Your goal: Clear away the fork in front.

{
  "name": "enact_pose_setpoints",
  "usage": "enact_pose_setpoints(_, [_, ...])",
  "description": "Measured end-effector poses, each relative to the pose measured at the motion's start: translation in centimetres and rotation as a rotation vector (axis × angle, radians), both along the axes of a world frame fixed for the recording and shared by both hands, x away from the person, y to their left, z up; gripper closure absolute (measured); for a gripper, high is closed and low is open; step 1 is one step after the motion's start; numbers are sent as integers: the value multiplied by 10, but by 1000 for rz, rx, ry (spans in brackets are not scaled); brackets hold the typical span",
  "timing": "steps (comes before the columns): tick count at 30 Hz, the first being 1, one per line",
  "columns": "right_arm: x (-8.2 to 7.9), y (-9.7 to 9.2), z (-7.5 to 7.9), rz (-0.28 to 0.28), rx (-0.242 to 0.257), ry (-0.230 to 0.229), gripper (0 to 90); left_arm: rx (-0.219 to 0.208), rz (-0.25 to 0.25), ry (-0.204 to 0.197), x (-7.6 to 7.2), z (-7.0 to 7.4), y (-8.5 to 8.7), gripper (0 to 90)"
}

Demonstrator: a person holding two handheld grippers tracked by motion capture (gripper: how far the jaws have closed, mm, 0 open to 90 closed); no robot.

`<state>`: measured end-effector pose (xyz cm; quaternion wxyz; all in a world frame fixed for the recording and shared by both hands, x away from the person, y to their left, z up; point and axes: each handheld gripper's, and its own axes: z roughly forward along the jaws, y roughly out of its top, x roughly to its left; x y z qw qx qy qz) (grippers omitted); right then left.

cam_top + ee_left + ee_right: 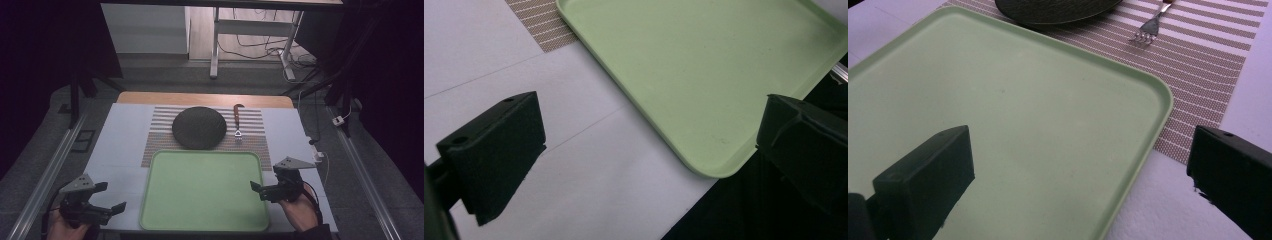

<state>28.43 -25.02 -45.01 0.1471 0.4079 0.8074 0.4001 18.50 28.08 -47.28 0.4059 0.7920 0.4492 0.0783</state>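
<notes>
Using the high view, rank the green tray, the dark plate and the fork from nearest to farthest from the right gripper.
From the right gripper:
1. Green tray, right beside it, its right edge by the jaws.
2. Fork, farther up the table on the striped mat, right of the plate.
3. Dark plate, on the same mat, up and to the left. It is close to the fork's rank; the call is narrow.

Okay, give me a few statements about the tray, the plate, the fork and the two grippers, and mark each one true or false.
1. The green tray has nothing on it. True.
2. The fork lies on the tray. False: it lies on the striped placemat, beside the dark plate.
3. The left hand-held gripper is open. True.
4. The right hand-held gripper grips the plate. False: it is open, holding nothing.
5. The plate sits beyond the tray. True.
</notes>
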Motion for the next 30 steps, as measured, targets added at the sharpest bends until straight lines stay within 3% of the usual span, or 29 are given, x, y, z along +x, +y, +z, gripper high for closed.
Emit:
enact_pose_setpoints(16, [21, 12, -1, 12, 0, -3, 0, -1, -6, 4, 0, 0, 0, 0])
enact_pose_setpoints(30, [41, 23, -5, 3, -37, -2, 0, -1, -13, 7, 0, 0, 0, 0])
